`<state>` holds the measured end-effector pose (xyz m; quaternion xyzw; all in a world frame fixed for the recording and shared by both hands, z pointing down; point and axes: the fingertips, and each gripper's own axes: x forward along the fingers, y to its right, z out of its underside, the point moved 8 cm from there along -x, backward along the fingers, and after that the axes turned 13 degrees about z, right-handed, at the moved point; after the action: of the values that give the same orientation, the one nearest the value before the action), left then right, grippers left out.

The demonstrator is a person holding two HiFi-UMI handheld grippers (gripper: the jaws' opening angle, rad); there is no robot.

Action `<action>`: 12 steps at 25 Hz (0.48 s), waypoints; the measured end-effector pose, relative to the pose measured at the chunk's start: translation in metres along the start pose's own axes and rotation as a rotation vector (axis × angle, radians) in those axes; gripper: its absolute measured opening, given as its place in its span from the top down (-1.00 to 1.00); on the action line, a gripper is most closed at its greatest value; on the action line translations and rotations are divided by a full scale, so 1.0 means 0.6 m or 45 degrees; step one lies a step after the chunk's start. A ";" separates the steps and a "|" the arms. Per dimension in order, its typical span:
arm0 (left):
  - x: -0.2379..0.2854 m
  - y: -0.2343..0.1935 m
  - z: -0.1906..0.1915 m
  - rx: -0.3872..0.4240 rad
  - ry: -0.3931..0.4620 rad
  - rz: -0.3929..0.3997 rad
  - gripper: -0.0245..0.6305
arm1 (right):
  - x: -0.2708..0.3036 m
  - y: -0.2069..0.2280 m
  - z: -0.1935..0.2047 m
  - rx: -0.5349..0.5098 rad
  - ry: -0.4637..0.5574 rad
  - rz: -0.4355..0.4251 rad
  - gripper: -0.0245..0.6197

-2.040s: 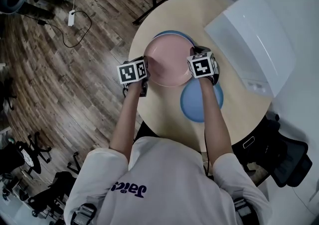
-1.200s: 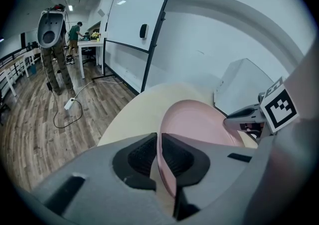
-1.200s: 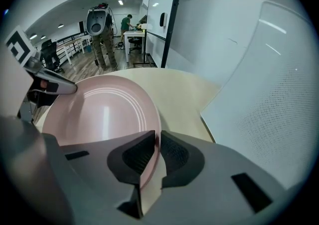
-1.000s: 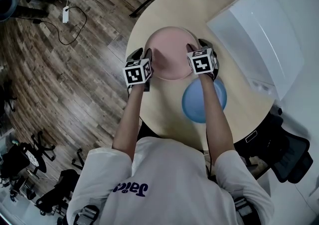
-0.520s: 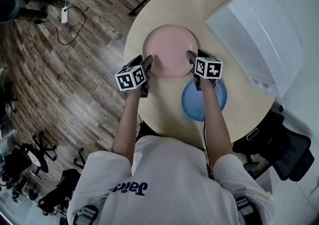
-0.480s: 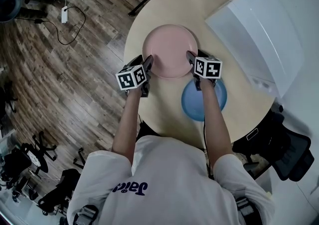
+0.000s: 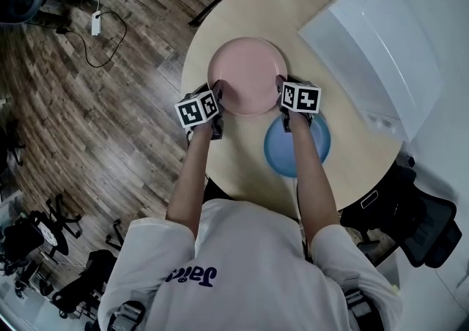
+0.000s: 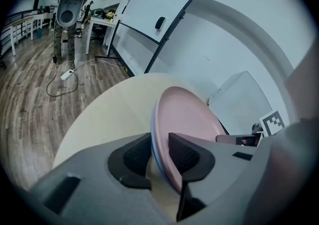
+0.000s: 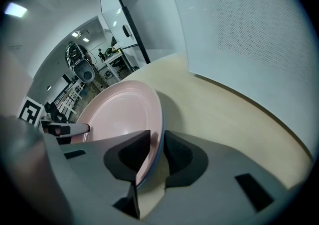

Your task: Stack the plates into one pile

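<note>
A pink plate [image 7: 247, 75] lies on the round table [image 7: 242, 157], stacked on a blue plate whose thin edge [image 8: 153, 142] shows beneath it. My left gripper [image 7: 218, 99] [image 8: 159, 152] is at the stack's left rim, its jaws closing with the rim between the pads. On the opposite rim, my right gripper [image 7: 281, 92] [image 9: 156, 152] is closing the same way, pads on the pink plate [image 9: 117, 114] and the blue edge under it. A second blue plate [image 7: 275, 152] lies nearer me, partly under my right forearm.
A large white board [image 7: 374, 51] lies across the table's right side. The table's left edge [image 7: 192, 66] drops to a wooden floor with a cable [image 7: 95, 36]. A black chair [image 7: 410, 227] stands at the lower right.
The pink plate came down onto the blue plate. Both grippers let go, slid towards me along the rim, rolled, and their jaws have come together round the stack's rim.
</note>
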<state>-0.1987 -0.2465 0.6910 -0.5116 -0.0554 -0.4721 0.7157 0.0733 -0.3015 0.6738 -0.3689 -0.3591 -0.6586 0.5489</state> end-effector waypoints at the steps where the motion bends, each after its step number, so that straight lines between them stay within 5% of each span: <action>1: -0.004 0.001 -0.001 -0.015 0.005 -0.003 0.57 | -0.003 -0.002 -0.001 0.005 0.001 -0.003 0.64; 12: -0.085 0.078 0.037 0.029 0.051 0.030 0.60 | -0.117 0.011 0.052 0.086 0.096 0.011 0.64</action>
<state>-0.1835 -0.1964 0.6409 -0.4945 -0.0406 -0.4732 0.7280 0.0912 -0.2428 0.6272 -0.3268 -0.3586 -0.6570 0.5770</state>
